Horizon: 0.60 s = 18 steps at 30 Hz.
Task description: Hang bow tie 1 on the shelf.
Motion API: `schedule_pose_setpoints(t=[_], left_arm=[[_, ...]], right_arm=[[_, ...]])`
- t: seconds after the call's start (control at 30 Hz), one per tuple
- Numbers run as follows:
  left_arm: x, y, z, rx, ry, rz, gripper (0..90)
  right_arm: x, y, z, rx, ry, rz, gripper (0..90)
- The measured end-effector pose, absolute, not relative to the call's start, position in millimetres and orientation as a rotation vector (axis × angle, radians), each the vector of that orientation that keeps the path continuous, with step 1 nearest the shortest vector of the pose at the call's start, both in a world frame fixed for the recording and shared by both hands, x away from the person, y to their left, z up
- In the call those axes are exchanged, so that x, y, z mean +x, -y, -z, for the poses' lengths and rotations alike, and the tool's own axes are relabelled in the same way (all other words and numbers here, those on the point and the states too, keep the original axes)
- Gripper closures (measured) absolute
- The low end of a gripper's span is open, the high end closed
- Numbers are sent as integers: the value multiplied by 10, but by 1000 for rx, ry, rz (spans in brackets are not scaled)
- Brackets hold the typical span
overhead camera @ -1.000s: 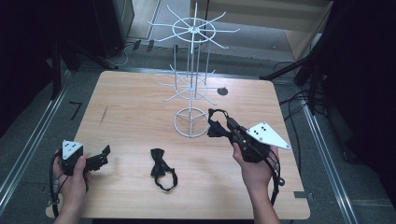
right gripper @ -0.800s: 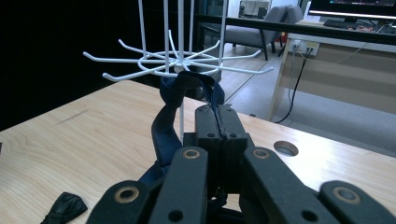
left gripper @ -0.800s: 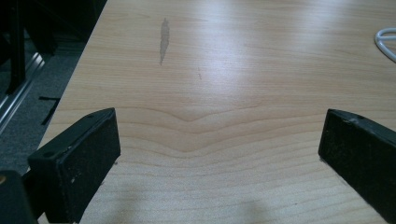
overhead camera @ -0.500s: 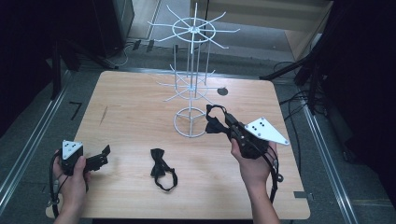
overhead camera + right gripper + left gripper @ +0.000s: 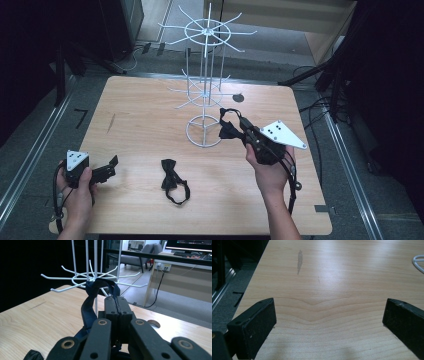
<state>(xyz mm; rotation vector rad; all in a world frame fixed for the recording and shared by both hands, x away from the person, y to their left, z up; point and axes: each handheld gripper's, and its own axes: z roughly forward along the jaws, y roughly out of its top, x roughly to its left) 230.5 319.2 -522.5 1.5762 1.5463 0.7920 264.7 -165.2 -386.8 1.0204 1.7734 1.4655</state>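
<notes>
Bow tie (image 5: 229, 129) with its dark strap is pinched in the right tongs (image 5: 239, 123), lifted off the counter (image 5: 140, 125) just beside the base ring of the white wire rack (image 5: 204, 90). Right gripper view: jaws pressed flat together on the strap, the loop (image 5: 100, 286) arching up ahead of the tips, right in front of the lower tier's prongs. Right hand (image 5: 267, 167) holds the tool angled toward the rack.

Second bow tie (image 5: 172, 182) lies flat on the counter, near the front edge, between the two hands, untouched.

Left tongs (image 5: 109, 167) rest low at the counter's near left corner, jaws spread wide with bare wood between them, nothing held. Left hand (image 5: 77, 182) grips the body.

Step in hand, my read: hanging the held tie on a rack prong; carry looks nearly done, hooking not yet done. Cannot tell whether the loop already touches a prong.

Next move likely calls for lining the open loop up with one prong tip, sliding it over and past the upturned end, then easing the jaws apart. Strap is limp, so the loop may collapse or twist; the thin rack may wobble if nudged. Left side is free to fetch the lying tie.
</notes>
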Motion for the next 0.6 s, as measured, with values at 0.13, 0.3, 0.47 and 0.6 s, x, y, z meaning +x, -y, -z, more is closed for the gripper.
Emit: schedule_pose_setpoints(t=[0.13, 0.3, 0.47, 0.6], left_arm=[[2306, -3192, 5226, 1576, -1546, -793, 0], [2306, -3191, 5226, 1574, -1547, -793, 0], [2308, -3191, 5228, 1570, -1549, -791, 0], [2307, -3192, 5228, 1569, -1549, -791, 0]], right_arm=[[2680, 1645, 3872, 1019, -1775, -1463, 900], [2727, 1637, 3864, 1026, -1773, -1470, 900], [2774, 1611, 3837, 1025, -1783, -1464, 900], [2813, 1586, 3834, 1027, -1790, -1457, 900]])
